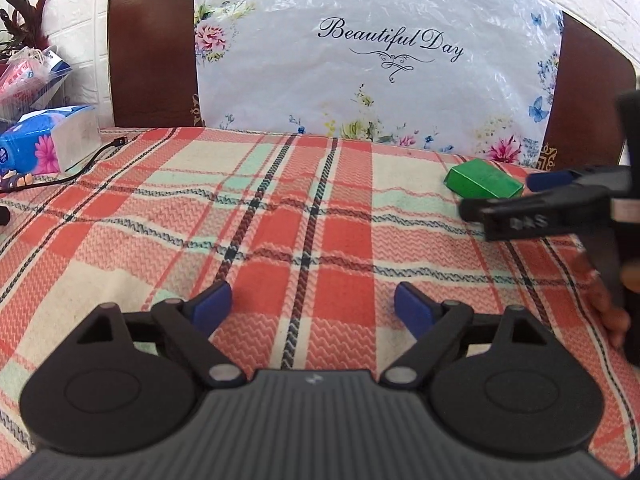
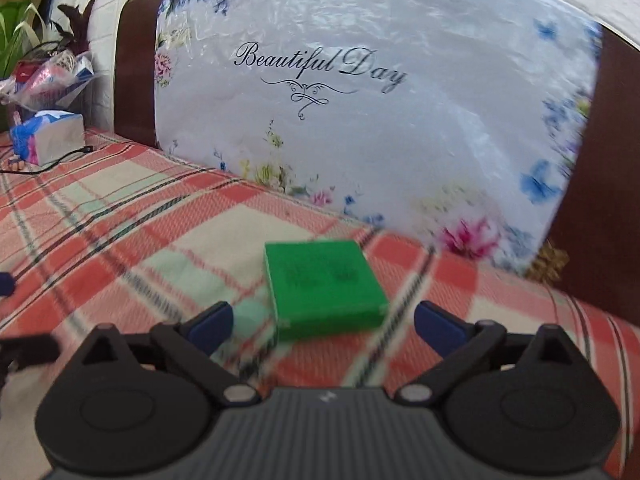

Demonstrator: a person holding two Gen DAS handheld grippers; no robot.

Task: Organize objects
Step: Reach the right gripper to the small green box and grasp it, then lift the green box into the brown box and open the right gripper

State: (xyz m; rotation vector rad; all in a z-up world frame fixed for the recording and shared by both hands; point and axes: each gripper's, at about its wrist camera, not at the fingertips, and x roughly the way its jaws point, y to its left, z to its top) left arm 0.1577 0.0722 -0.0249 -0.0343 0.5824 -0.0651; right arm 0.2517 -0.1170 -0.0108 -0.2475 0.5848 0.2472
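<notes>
Green box (image 2: 322,288) between right claw (image 2: 324,322) pads, blurred.

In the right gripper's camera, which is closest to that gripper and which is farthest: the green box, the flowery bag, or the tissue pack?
1. Green box, right ahead of the open right gripper, on the blanket.
2. Flowery bag, behind the box, leaning on the headboard.
3. Tissue pack, far off to the left.

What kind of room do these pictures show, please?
Most likely a bedroom: a plaid blanket covers what looks like a bed, a dark wooden headboard stands behind it, and a plastic-wrapped "Beautiful Day" pillow leans against that.
</notes>
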